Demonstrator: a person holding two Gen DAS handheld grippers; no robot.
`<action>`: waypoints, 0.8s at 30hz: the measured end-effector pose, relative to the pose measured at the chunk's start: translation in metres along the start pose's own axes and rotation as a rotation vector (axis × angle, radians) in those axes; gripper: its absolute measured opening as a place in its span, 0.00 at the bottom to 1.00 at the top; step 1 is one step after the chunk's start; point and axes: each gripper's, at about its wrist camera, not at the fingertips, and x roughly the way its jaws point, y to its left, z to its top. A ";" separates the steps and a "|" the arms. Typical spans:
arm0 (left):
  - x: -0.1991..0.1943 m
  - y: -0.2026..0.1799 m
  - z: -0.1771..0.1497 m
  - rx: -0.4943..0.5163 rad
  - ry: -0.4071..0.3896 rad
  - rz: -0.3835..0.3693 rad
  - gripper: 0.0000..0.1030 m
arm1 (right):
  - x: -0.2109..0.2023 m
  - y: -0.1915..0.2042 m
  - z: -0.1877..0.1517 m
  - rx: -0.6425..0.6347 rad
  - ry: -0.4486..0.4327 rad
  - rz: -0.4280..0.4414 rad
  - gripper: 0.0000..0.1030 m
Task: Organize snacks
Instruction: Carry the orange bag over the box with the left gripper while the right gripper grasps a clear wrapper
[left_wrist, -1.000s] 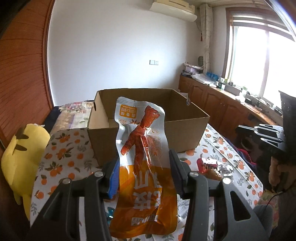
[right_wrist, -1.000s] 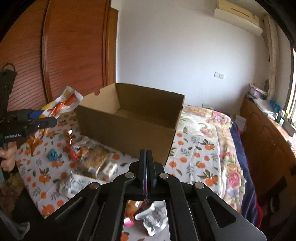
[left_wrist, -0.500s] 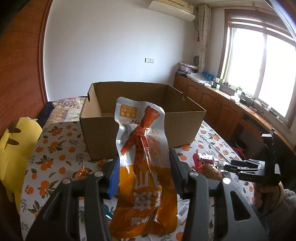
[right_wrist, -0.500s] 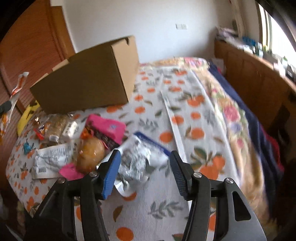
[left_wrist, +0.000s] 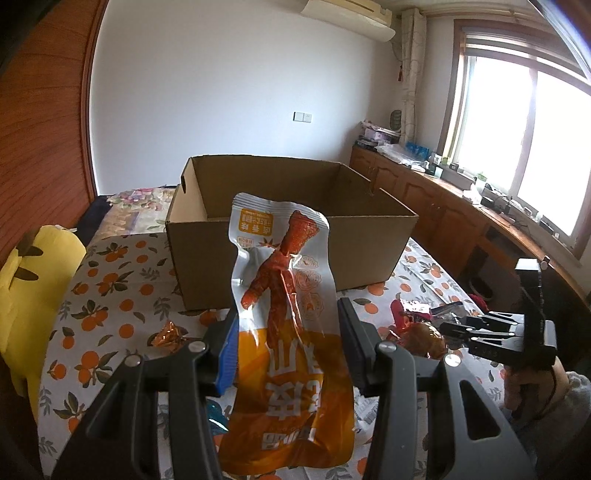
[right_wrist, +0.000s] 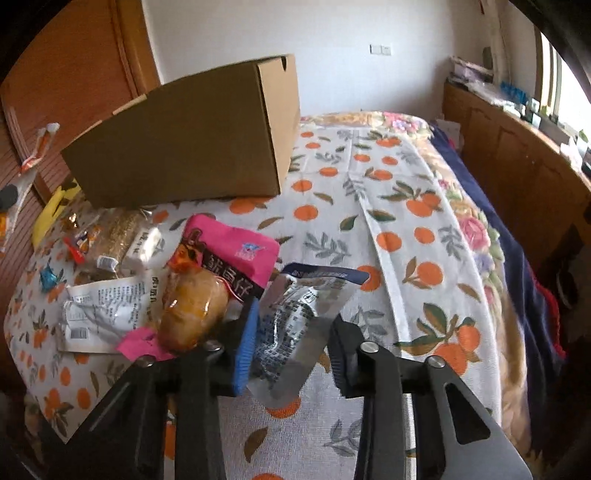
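My left gripper (left_wrist: 286, 347) is shut on a white and orange snack pouch (left_wrist: 286, 321) with a red chicken foot printed on it, and holds it upright in front of an open cardboard box (left_wrist: 288, 229). My right gripper (right_wrist: 291, 350) is open, its fingers on either side of a silver foil snack pack (right_wrist: 299, 317) that lies on the orange-print cloth (right_wrist: 369, 206). The right gripper also shows at the right of the left wrist view (left_wrist: 480, 328). The box stands at the back left in the right wrist view (right_wrist: 192, 136).
A pile of snacks lies left of the foil pack: a pink pack (right_wrist: 236, 254), a round golden bun (right_wrist: 192, 310), a white pack (right_wrist: 107, 310), a brown biscuit pack (right_wrist: 118, 236). A yellow plush toy (left_wrist: 33, 280) sits at the left. Wooden cabinets (left_wrist: 436, 206) run along the right.
My right gripper has opened and dropped from above the box to the snack pile, now straddling the foil pack. My left gripper keeps hold of the pouch, almost still.
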 end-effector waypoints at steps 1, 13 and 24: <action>0.001 0.000 0.000 0.000 0.001 -0.001 0.46 | -0.002 0.001 0.000 -0.009 -0.004 -0.003 0.28; 0.010 -0.002 0.010 0.012 0.000 -0.002 0.46 | -0.046 0.008 0.023 -0.081 -0.103 -0.002 0.12; 0.024 0.005 0.072 0.032 -0.085 -0.020 0.46 | -0.073 0.029 0.107 -0.182 -0.280 0.048 0.12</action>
